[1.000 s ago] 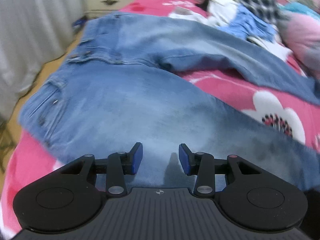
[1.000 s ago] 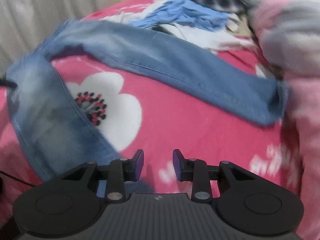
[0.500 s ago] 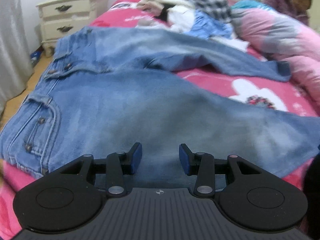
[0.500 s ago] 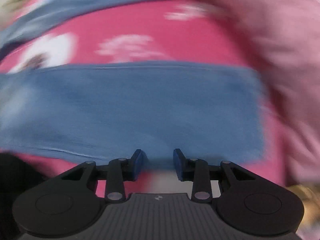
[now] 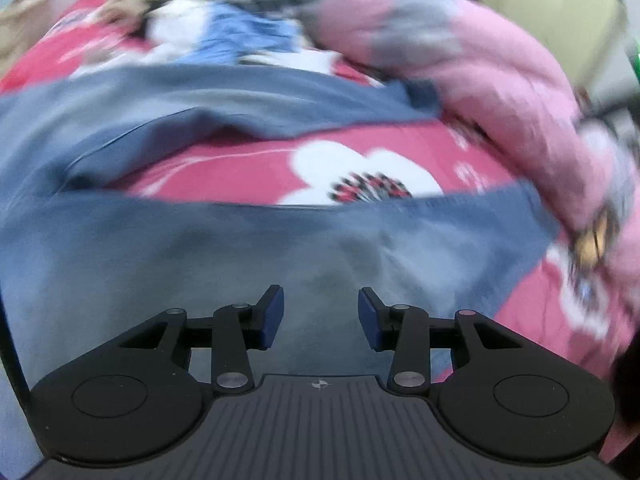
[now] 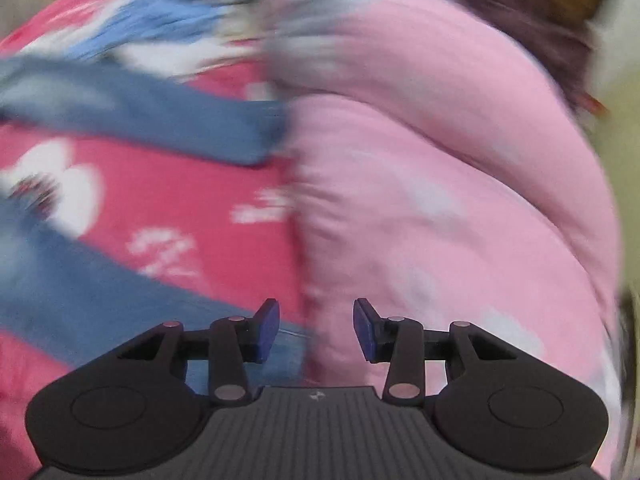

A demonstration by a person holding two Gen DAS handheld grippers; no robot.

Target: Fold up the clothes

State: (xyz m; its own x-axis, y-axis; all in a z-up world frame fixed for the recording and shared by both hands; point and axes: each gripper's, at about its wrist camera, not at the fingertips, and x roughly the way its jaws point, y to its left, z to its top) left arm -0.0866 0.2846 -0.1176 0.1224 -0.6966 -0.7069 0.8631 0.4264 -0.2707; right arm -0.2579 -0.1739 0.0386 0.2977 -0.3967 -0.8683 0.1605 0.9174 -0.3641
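A pair of light blue jeans (image 5: 248,264) lies spread on a pink floral bedsheet (image 5: 360,160), its two legs parted in a V. My left gripper (image 5: 320,316) is open and empty, low over the near leg. In the right wrist view the near leg's hem (image 6: 80,304) is at the lower left and the far leg's hem (image 6: 208,132) is further up. My right gripper (image 6: 316,328) is open and empty, over the near hem where it meets a pink quilt (image 6: 440,200). Both views are blurred by motion.
The bunched pink quilt (image 5: 500,80) fills the right side of the bed. A pile of other clothes (image 5: 240,20), checked, white and blue, lies at the far end. A person in dark red (image 6: 540,20) is behind the quilt.
The left gripper has swung right along the near leg, away from the waistband. The right gripper has swung from over the leg's end toward the quilt. Both grippers stay open.
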